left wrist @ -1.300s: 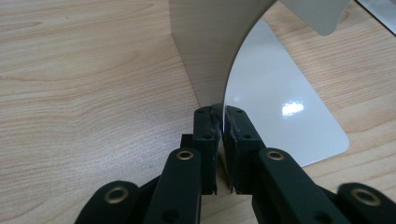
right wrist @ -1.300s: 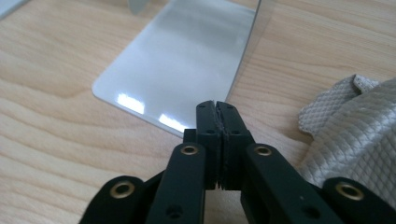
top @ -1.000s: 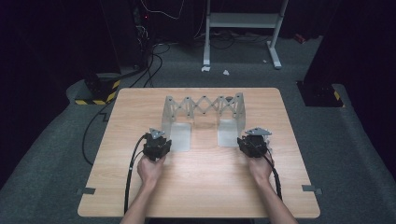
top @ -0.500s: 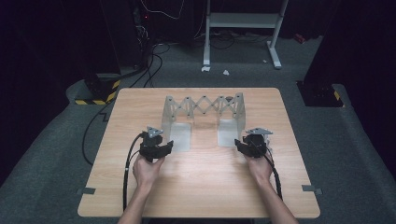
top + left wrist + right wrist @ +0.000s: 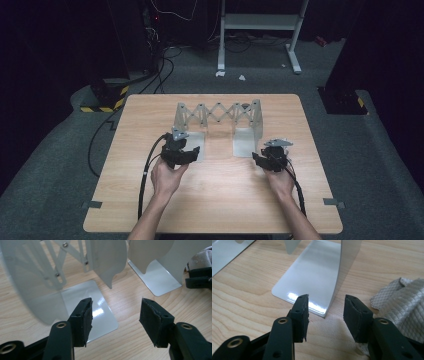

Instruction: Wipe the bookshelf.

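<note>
Since the earlier frames, both grippers have let go of the expandable metal bookend rack (image 5: 218, 120) and their jaws have just been opening; the left gripper (image 5: 181, 154) has also lifted and drawn back from the rack's left base plate (image 5: 98, 312). Its jaws now stand apart with nothing between them, above the plate's near corner. The right gripper (image 5: 269, 159) sits just in front of the right base plate (image 5: 312, 277), jaws likewise apart and holding nothing. A pale textured cloth (image 5: 404, 305) lies on the wood beside the right gripper. The rack stands upright at the far middle of the light wooden table (image 5: 215, 205), its scissor lattice stretched between two end plates, each with a flat foot toward the person. Grey tape tabs mark the table's near corners. Around it lies grey carpet in a dark room, with a white frame stand (image 5: 260, 30) behind, black cables, and a yellow-black striped block (image 5: 102, 102) at the far left.
</note>
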`<state>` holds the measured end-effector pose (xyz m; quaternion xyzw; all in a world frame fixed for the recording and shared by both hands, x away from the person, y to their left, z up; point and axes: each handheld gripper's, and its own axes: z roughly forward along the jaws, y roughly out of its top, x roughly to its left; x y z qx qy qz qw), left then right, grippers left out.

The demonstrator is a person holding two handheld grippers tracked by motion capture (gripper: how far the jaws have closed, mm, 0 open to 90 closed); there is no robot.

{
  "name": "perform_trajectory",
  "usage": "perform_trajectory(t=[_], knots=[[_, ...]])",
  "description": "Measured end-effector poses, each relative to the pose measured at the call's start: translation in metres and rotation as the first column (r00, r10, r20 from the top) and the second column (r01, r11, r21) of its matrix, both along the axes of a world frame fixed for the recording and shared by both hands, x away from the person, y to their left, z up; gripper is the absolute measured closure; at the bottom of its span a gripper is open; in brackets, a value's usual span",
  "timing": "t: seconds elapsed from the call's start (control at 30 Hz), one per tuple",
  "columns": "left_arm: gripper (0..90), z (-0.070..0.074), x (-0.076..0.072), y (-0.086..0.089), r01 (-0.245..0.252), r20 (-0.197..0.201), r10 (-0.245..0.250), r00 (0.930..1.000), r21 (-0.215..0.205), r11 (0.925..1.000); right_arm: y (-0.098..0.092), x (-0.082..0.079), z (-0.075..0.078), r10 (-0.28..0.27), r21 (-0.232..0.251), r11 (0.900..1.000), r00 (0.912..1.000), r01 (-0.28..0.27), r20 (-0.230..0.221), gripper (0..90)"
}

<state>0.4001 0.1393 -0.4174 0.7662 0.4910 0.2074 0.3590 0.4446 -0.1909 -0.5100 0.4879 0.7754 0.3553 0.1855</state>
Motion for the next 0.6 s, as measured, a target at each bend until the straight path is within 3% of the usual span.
perform_trajectory(t=[0.1,0.2,0.4,0.6], knots=[[43.8,0.003,0.013,-0.011,0.009,-0.013,-0.009,0.9999,0.010,0.9999,-0.002,-0.002,-0.005,-0.007,-0.015,1.000,1.0000,0.007,-0.003,55.7],[42.8,0.004,0.025,-0.017,0.013,-0.046,-0.014,0.9988,-0.021,0.9997,-0.005,-0.003,-0.010,-0.014,-0.015,1.000,0.9999,0.014,-0.007,55.3],[41.8,0.010,0.047,-0.030,0.021,-0.068,-0.022,0.9975,-0.025,0.9995,-0.004,-0.004,-0.012,-0.012,-0.035,0.999,0.9999,0.012,0.008,52.9],[42.4,0.014,0.073,-0.048,0.013,-0.086,-0.011,0.9962,0.022,0.9997,-0.002,-0.005,-0.013,-0.005,-0.051,0.999,0.9997,0.006,0.025,52.0]])
